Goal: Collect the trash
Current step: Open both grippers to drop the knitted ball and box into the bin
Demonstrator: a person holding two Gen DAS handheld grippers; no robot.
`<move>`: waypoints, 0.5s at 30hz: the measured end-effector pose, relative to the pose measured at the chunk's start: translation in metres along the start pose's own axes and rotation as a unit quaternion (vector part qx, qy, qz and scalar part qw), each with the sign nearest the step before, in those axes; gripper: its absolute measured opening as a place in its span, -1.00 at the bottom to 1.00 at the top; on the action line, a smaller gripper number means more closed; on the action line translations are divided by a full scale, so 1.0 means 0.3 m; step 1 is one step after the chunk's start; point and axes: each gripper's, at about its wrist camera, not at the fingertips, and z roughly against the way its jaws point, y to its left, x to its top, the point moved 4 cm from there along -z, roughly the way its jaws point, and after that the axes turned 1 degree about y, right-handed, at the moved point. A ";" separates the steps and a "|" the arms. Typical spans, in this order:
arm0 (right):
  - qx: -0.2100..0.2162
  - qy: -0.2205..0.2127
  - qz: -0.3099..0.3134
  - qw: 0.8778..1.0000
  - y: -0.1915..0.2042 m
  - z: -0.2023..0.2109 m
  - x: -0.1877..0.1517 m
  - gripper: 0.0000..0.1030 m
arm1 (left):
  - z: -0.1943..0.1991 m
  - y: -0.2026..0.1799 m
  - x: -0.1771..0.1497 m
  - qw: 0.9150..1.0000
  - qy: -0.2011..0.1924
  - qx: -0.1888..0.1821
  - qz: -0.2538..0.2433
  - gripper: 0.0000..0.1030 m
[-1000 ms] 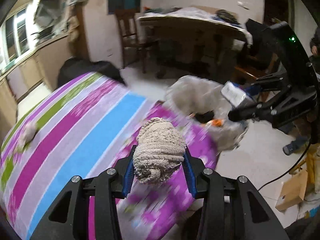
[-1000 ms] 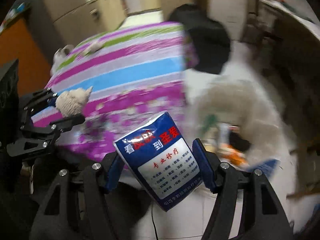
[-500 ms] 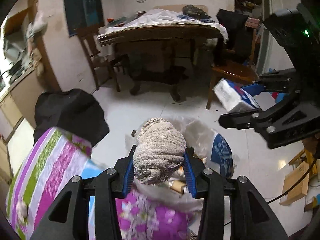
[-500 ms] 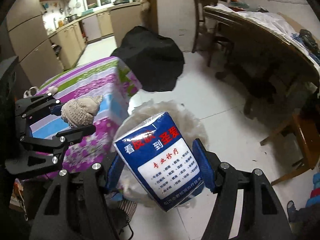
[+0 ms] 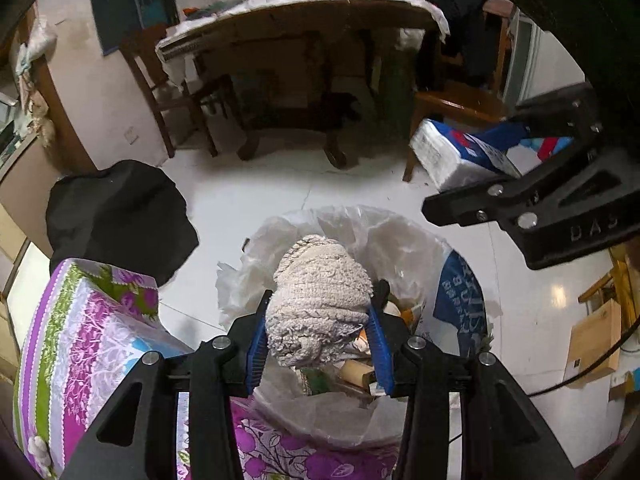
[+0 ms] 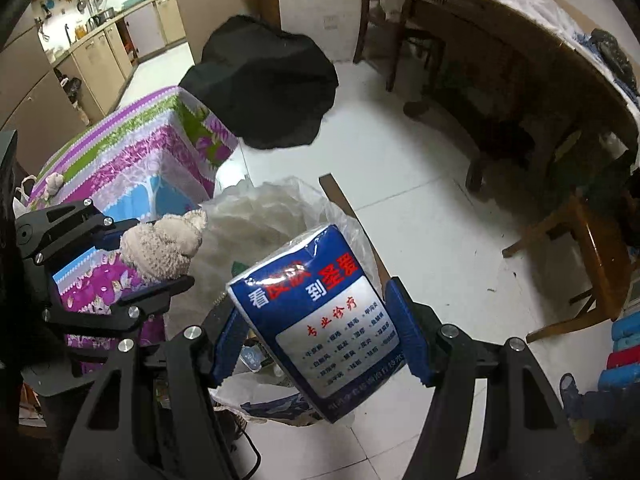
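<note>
My left gripper (image 5: 318, 338) is shut on a balled-up beige knitted rag (image 5: 318, 300) and holds it over the open trash bin lined with a white plastic bag (image 5: 400, 236), which has trash inside. My right gripper (image 6: 320, 332) is shut on a blue and white tissue pack (image 6: 320, 312) with red and white print, held above the bin's bag (image 6: 264, 208). The left gripper with the rag (image 6: 164, 240) shows at left in the right wrist view. The right gripper with the pack (image 5: 460, 152) shows at upper right in the left wrist view.
A table with a striped purple, blue and green cloth (image 5: 88, 340) stands left of the bin, with a small beige scrap (image 6: 54, 182) on it. A black bag (image 5: 116, 216) sits beyond it. A wooden table (image 5: 304, 24) and chairs (image 5: 460, 108) stand across the white tile floor.
Both grippers have swung from over the striped table to over the trash bin, each keeping its load. The bin now lies directly below the rag and the tissue pack.
</note>
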 end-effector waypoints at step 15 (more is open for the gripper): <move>0.007 0.010 -0.003 1.000 0.002 -0.077 -0.008 0.29 | -0.010 0.099 -0.096 0.998 -0.010 0.046 0.039 0.28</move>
